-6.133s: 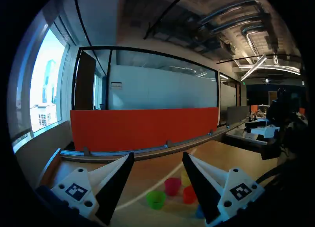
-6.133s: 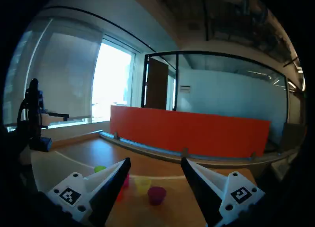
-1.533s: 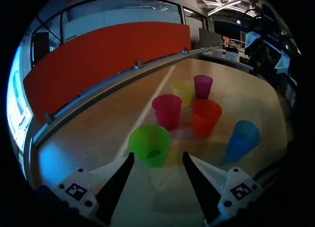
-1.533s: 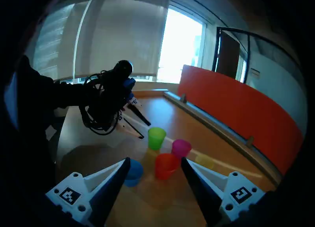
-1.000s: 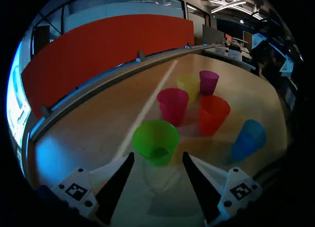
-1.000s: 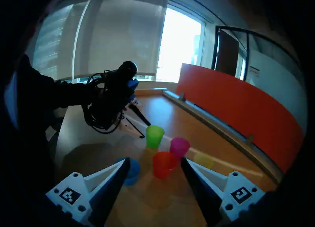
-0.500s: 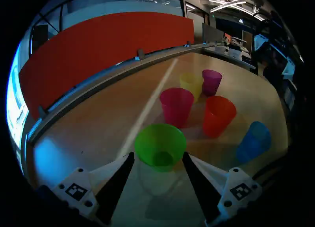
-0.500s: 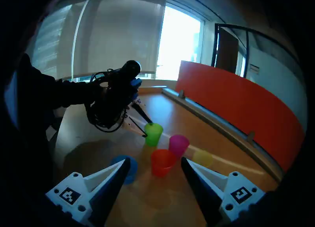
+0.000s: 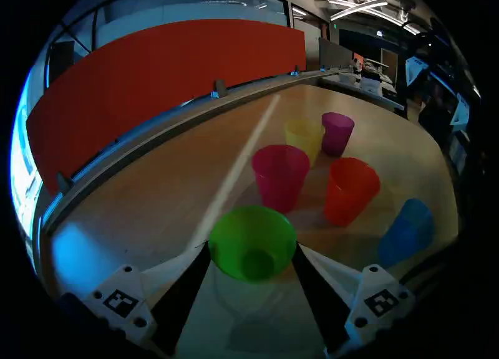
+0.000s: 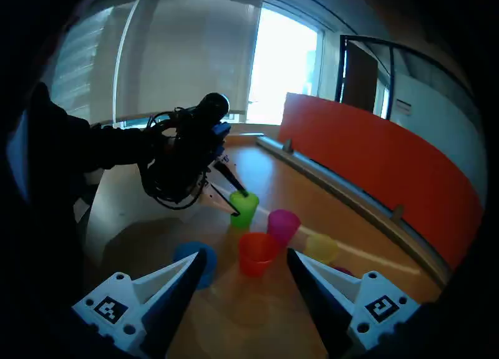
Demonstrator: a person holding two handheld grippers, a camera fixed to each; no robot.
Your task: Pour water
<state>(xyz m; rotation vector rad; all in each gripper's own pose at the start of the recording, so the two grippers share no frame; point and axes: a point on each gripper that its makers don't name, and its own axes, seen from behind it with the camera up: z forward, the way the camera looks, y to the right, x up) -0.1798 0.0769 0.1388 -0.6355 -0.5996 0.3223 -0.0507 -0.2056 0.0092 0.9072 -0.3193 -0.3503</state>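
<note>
Several plastic cups stand close together on the wooden table [image 9: 156, 191]. In the left gripper view the green cup [image 9: 252, 242] sits upright between the tips of my open left gripper [image 9: 248, 252], its rim close to both fingers. Behind it stand a pink cup [image 9: 280, 175], an orange cup [image 9: 349, 189], a yellow cup [image 9: 304, 136], a purple cup [image 9: 337, 133] and a blue cup [image 9: 406, 231]. My right gripper [image 10: 246, 254] hangs open above the orange cup [image 10: 256, 253]. Farther off, the left gripper [image 10: 236, 203] straddles the green cup [image 10: 244, 210].
An orange partition [image 9: 162, 66] and a metal rail [image 9: 156, 131] run along the table's far edge. A white line [image 9: 234, 175] crosses the tabletop. A dark sleeve [image 10: 93, 147] holds the left gripper at the window side. The blue cup [image 10: 194, 259] stands by my right gripper's left finger.
My left gripper has moved forward and down, so the green cup now sits between its fingertips. The right gripper has barely shifted and stays open.
</note>
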